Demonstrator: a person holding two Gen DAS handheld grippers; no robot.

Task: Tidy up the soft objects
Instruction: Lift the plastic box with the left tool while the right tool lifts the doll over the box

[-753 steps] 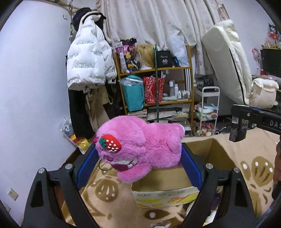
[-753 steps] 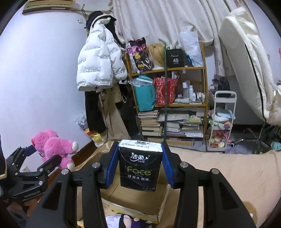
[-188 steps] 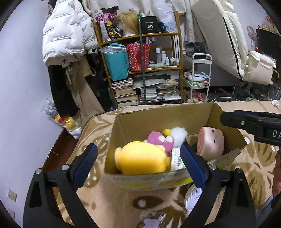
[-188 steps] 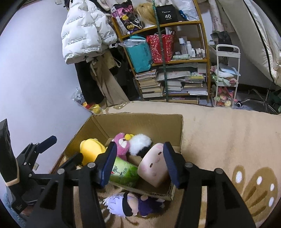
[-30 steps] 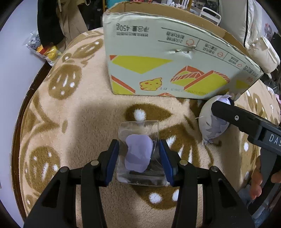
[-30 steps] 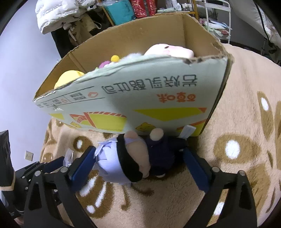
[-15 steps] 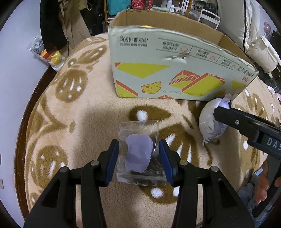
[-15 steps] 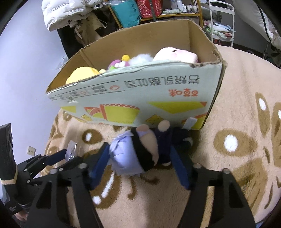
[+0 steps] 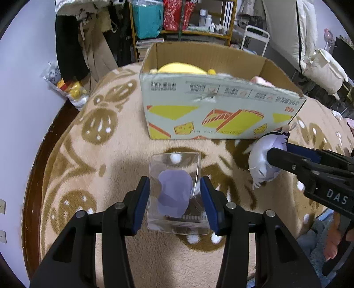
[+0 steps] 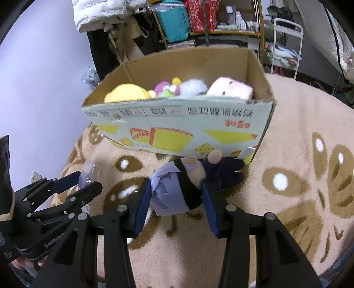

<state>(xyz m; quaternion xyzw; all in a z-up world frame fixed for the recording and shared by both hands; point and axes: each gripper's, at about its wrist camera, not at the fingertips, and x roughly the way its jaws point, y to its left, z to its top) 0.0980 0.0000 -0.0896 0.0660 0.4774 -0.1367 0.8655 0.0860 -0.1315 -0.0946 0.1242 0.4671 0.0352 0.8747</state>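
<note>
Both grippers have lifted clear before the one cardboard box [image 10: 177, 124]. Left gripper [image 9: 174, 199] pinches one clear pouch [image 9: 176, 192]; right gripper [image 10: 177, 199] pinches one plush doll [image 10: 183, 183]. Four plushies fill the box.

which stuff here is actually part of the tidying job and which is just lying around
Part of the job:
- clear pouch in the left gripper
- plush doll in the right gripper
- cardboard box and the yellow plush and pink plush inside it

Just lying about:
- shelf
- white jacket
- blanket
</note>
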